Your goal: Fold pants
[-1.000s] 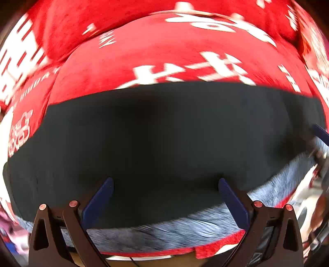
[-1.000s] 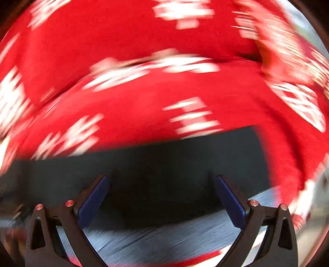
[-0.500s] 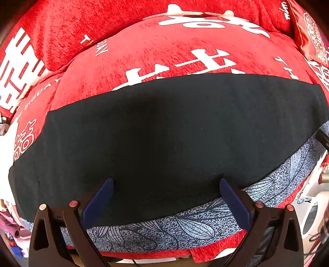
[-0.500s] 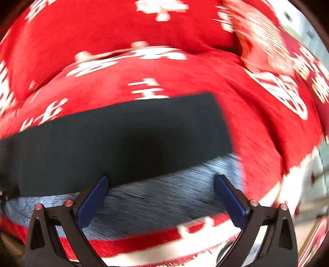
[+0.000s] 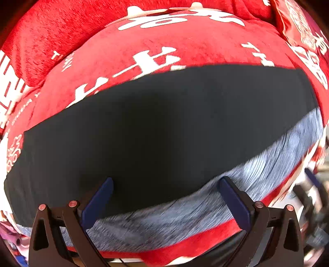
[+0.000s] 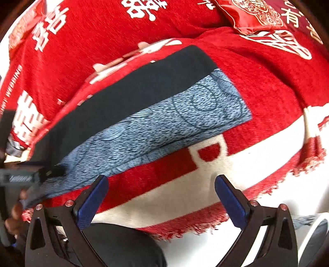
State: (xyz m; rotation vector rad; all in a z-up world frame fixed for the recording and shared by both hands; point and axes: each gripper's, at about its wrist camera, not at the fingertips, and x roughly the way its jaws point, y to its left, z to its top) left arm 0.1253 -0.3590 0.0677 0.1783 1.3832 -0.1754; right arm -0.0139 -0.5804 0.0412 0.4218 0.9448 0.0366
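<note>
The pants point(image 5: 164, 131) lie flat as a long folded strip on a red blanket: a black layer on top and a blue-grey patterned layer point(image 6: 164, 127) showing along the near edge. My left gripper point(image 5: 166, 197) is open and empty, hovering over the near edge of the pants. My right gripper point(image 6: 161, 195) is open and empty, drawn back over the blanket's red and white border, short of the pants. The left gripper point(image 6: 24, 178) shows at the left edge of the right wrist view, by the patterned layer.
The red blanket point(image 6: 267, 86) with white characters covers the whole surface; its fringed edge point(image 6: 205, 223) hangs at the front. A red embroidered cushion point(image 6: 255, 16) sits at the back right. A dark rounded shape point(image 6: 123, 246) lies below the fringe.
My right gripper has pulled back and to the right, off the pants and over the blanket's border. My left gripper has drifted slightly, with more of the pants' right end in view.
</note>
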